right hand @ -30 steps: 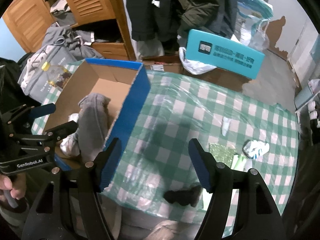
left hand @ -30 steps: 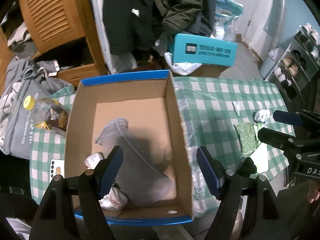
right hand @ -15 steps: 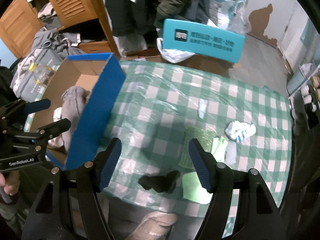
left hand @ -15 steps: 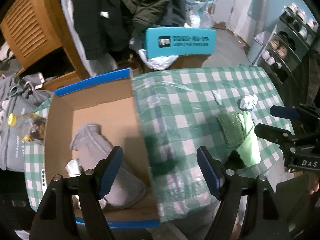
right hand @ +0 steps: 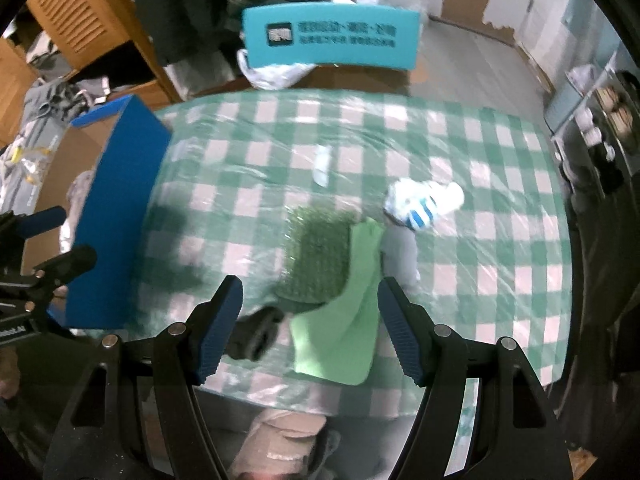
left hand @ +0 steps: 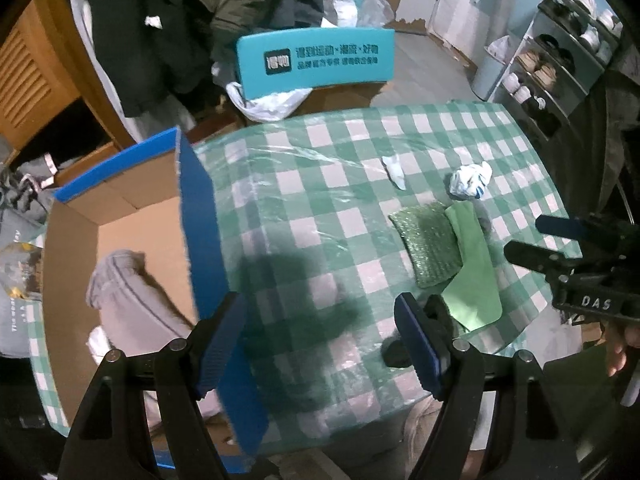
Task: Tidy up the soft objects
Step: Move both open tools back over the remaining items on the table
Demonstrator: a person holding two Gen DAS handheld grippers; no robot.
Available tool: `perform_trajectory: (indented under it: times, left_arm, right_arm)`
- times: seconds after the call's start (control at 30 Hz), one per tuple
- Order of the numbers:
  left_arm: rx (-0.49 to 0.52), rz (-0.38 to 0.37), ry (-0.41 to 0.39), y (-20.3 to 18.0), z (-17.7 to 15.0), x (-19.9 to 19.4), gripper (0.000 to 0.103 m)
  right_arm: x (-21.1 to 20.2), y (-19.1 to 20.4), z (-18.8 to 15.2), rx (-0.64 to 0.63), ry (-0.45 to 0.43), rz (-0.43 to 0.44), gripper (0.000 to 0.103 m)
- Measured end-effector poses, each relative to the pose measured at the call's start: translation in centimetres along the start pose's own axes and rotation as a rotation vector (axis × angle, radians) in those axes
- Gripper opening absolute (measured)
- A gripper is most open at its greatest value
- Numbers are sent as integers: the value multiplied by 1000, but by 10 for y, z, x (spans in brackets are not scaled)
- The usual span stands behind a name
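A blue-edged cardboard box (left hand: 200, 216) stands at the table's left and holds a grey garment (left hand: 128, 296). On the checked tablecloth lie a dark green scouring pad (right hand: 316, 256), a light green cloth (right hand: 344, 328), a white and blue balled sock (right hand: 420, 204), a small white scrap (right hand: 322, 166) and a black object (right hand: 254, 332). My left gripper (left hand: 320, 340) is open and empty beside the box wall. My right gripper (right hand: 310, 328) is open and empty above the green cloth and the pad; it also shows in the left wrist view (left hand: 536, 240).
A teal box (left hand: 316, 60) and a white plastic bag (left hand: 268, 100) sit behind the table. Dark jackets (left hand: 180, 20) hang at the back. A shoe rack (left hand: 560, 56) stands at the right. A wooden cabinet (right hand: 84, 20) and bags are at the left.
Both grippers have moved right, away from the box and over the tablecloth. The right gripper now hovers above the green cloth and pad. Both stay open and empty.
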State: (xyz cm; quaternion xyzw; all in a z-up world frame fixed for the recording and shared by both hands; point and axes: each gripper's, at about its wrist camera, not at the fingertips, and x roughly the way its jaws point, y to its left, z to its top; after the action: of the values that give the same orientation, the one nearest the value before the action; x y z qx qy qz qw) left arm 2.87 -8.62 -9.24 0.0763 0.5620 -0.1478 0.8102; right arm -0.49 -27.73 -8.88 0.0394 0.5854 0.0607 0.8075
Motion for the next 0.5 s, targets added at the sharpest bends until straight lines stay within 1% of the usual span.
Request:
perform_trajectory:
  times: [0.17, 0.5]
  left_arm:
    - [9, -8, 25, -12, 2, 17, 78]
    - [52, -14, 98, -36, 3, 59, 78]
  right_arm:
    - [15, -11, -7, 27, 36, 9, 71]
    - [57, -36, -20, 82, 110, -3, 71]
